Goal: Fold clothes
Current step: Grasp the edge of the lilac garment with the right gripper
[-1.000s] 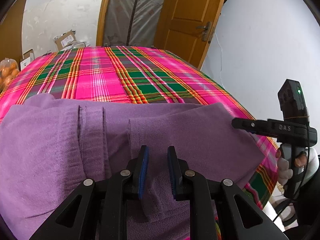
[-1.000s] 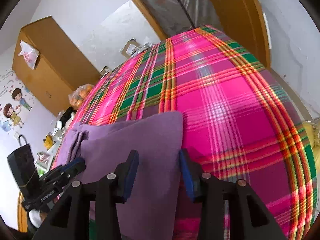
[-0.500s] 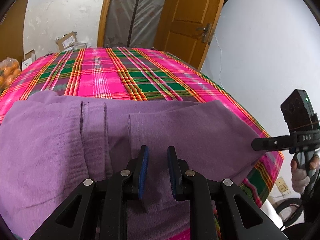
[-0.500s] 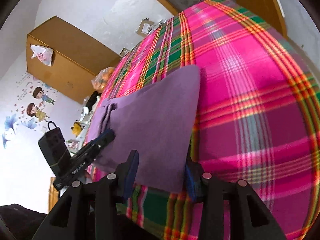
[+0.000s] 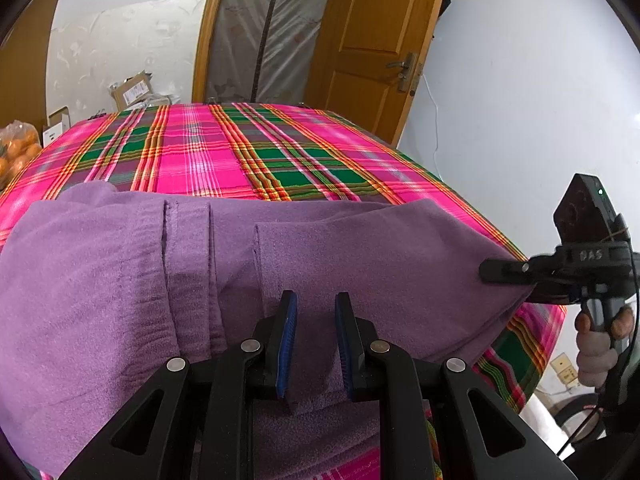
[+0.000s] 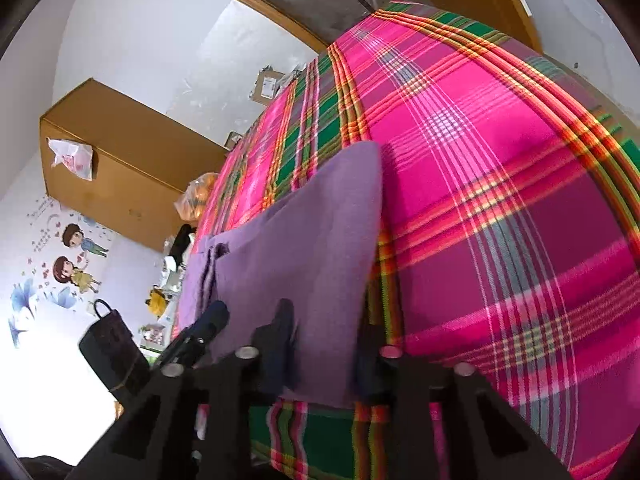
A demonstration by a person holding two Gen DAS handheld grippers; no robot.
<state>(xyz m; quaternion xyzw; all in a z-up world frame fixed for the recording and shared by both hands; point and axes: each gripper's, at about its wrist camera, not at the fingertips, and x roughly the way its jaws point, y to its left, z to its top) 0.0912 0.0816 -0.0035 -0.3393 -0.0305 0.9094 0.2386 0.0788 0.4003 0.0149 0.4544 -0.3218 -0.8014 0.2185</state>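
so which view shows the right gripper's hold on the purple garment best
The left wrist view: it shows the right gripper side-on, closing on the purple garment corner at the table edge. The right wrist view is blurred, showing only cloth between its fingers.

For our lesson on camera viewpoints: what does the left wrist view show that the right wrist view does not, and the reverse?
Left wrist only: the wooden door with its handle, and the person's hand. Right wrist only: the cartoon wall stickers and the wooden cabinet. Both: the purple garment on the plaid cloth, a bag of oranges, and each other's hand-held gripper.
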